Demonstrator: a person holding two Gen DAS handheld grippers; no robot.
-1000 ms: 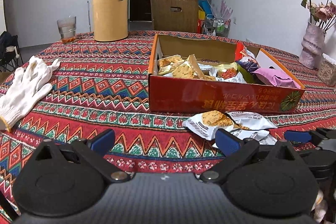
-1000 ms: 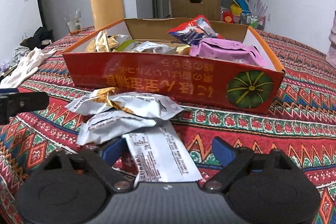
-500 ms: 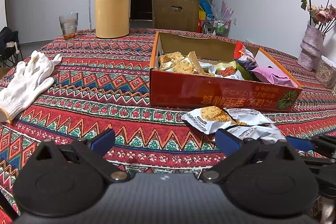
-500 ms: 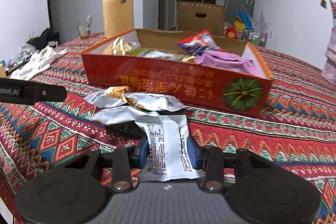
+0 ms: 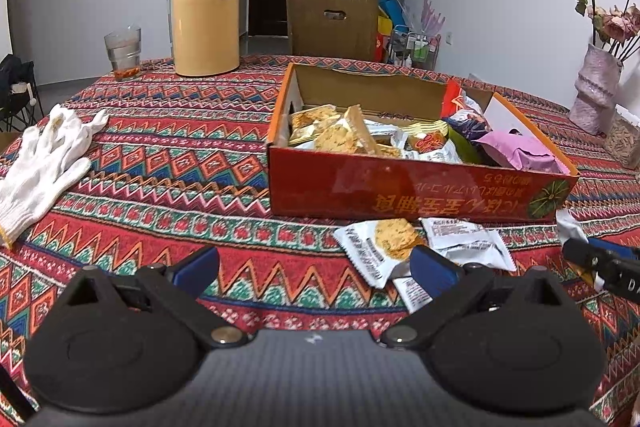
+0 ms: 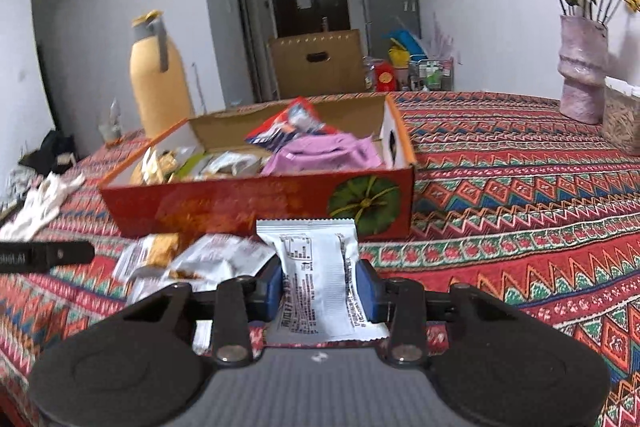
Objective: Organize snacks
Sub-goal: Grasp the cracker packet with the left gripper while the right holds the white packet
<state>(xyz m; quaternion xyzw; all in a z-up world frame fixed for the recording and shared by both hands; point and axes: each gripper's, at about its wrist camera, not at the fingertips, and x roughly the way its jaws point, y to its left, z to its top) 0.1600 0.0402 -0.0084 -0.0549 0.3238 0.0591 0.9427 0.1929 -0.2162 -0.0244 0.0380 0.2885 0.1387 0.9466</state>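
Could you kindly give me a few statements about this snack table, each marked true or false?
1. The right tool is shut on a white snack packet. True.
2. The left tool holds a packet. False: it is open and holds nothing.
3. The orange box is empty. False: snacks fill it.
4. Two loose packets lie in front of the box. True.
5. The white gloves are inside the box. False: they lie on the tablecloth.
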